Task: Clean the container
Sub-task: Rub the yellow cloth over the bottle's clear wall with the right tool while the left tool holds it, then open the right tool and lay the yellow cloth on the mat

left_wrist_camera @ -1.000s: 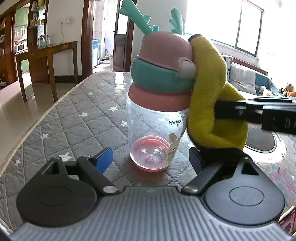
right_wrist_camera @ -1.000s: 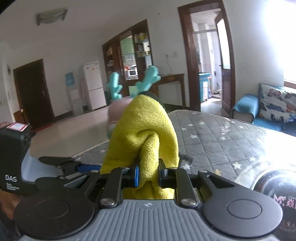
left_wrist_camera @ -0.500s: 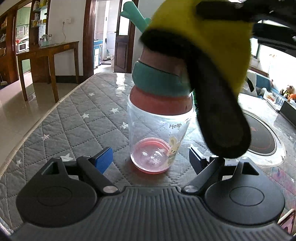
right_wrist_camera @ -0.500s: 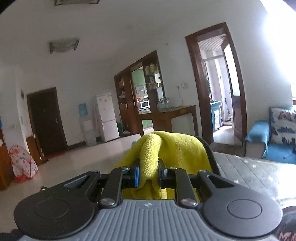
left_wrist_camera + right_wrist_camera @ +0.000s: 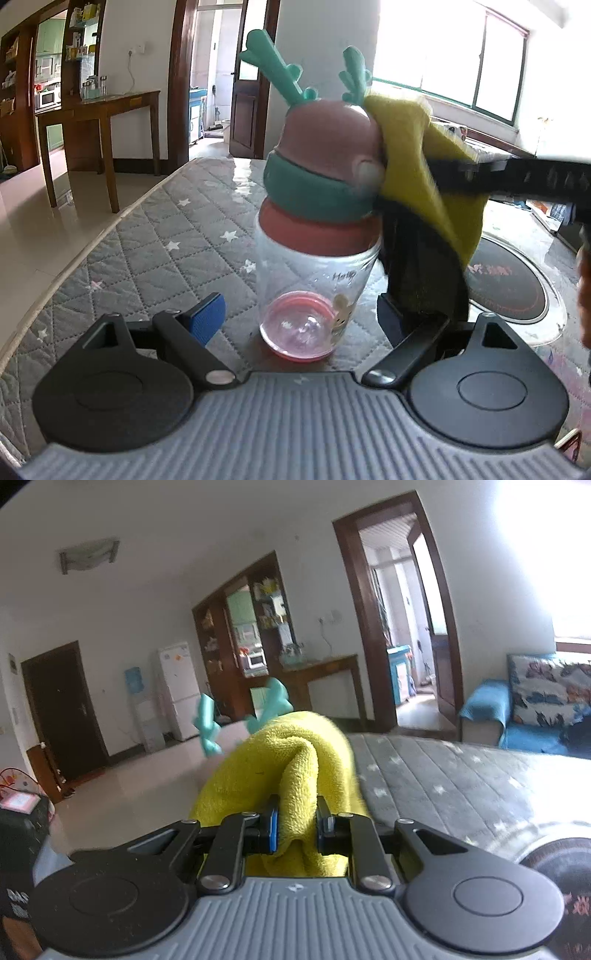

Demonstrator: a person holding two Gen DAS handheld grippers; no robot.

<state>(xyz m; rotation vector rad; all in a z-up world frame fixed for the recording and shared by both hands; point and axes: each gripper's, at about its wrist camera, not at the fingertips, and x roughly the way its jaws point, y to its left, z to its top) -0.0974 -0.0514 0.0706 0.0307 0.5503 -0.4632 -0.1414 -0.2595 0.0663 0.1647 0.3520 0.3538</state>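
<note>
A clear plastic bottle (image 5: pixel 314 266) with a pink and teal lid and teal antlers (image 5: pixel 273 66) stands upright on the quilted grey cover (image 5: pixel 147 243). My left gripper (image 5: pixel 297 319) is open around its base, and a gap shows on each side between the fingers and the bottle. My right gripper (image 5: pixel 297 827) is shut on a folded yellow cloth (image 5: pixel 295 760). It reaches in from the right as a black bar (image 5: pixel 517 177) and presses the cloth (image 5: pixel 410 158) against the right side of the lid. The antlers (image 5: pixel 207 723) show just past the cloth.
A round black hob plate (image 5: pixel 506 284) lies on the cover right of the bottle. The cover's left edge drops to a tiled floor. A wooden table (image 5: pixel 99 107) stands far left, a blue sofa (image 5: pixel 535 701) beyond. A person's hand (image 5: pixel 585 288) shows at the right edge.
The right gripper lifted the yellow cloth up over the lid's top, then brought it back down onto the lid's right side. The bottle and the left gripper stayed put.
</note>
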